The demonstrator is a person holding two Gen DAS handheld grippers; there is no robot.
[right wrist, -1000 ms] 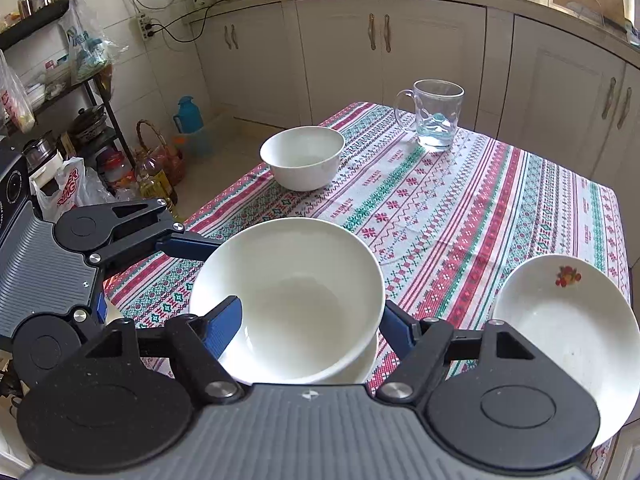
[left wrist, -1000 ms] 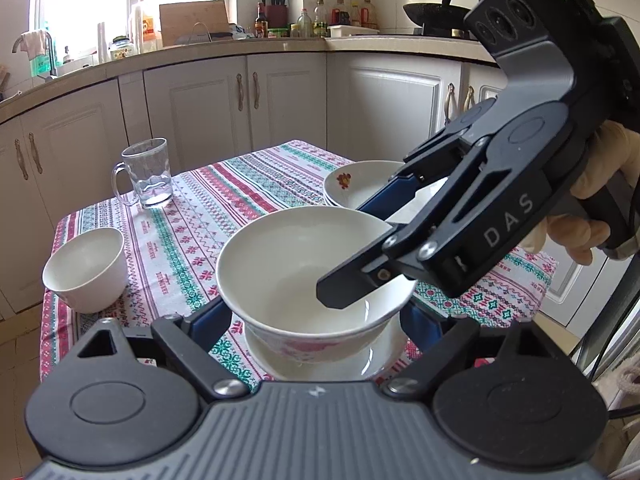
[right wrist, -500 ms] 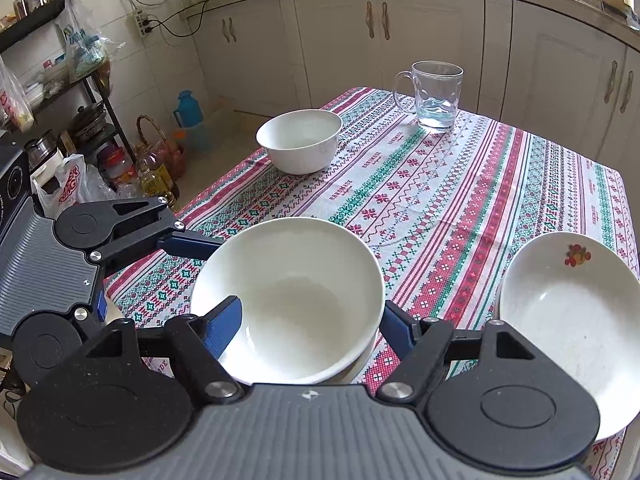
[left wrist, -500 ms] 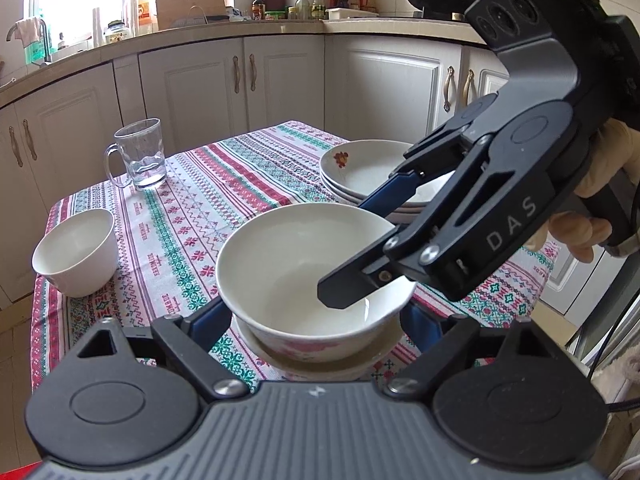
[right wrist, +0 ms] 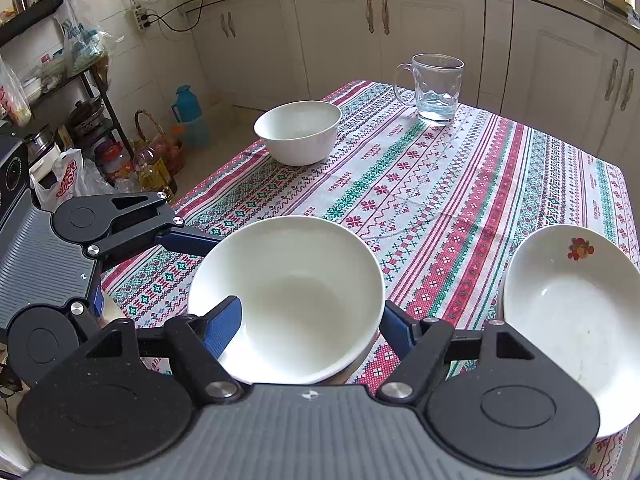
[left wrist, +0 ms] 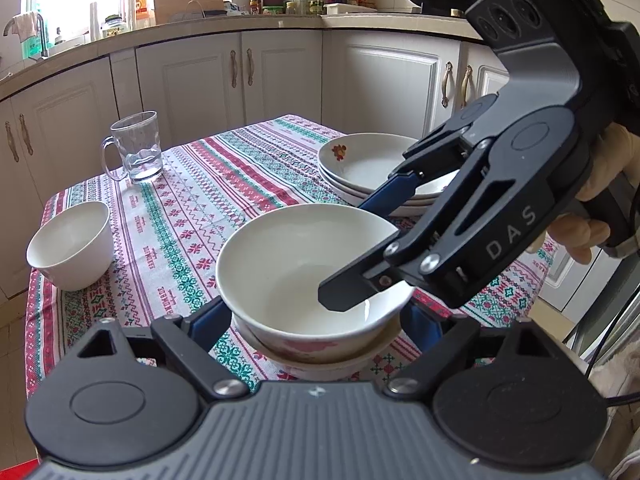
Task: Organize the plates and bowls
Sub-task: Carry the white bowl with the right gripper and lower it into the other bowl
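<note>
A wide white bowl sits nested in a second, beige-rimmed bowl near the table's front edge. My left gripper is shut on the white bowl, a blue pad against each side of its lower body. My right gripper comes in from the right. One of its fingers is inside the bowl and the other is outside the rim, with a wide gap between them. A stack of shallow plates with a red flower mark lies beside it.
A small white bowl and a glass mug stand at the far side of the patterned tablecloth. Cabinets ring the table. A shelf stands beyond the table's edge, with bottles on the floor by it.
The white bowl kept its place between both grippers' fingers while the mug, small bowl and plates slid up in both views. Less of the lower bowl shows beneath it.
</note>
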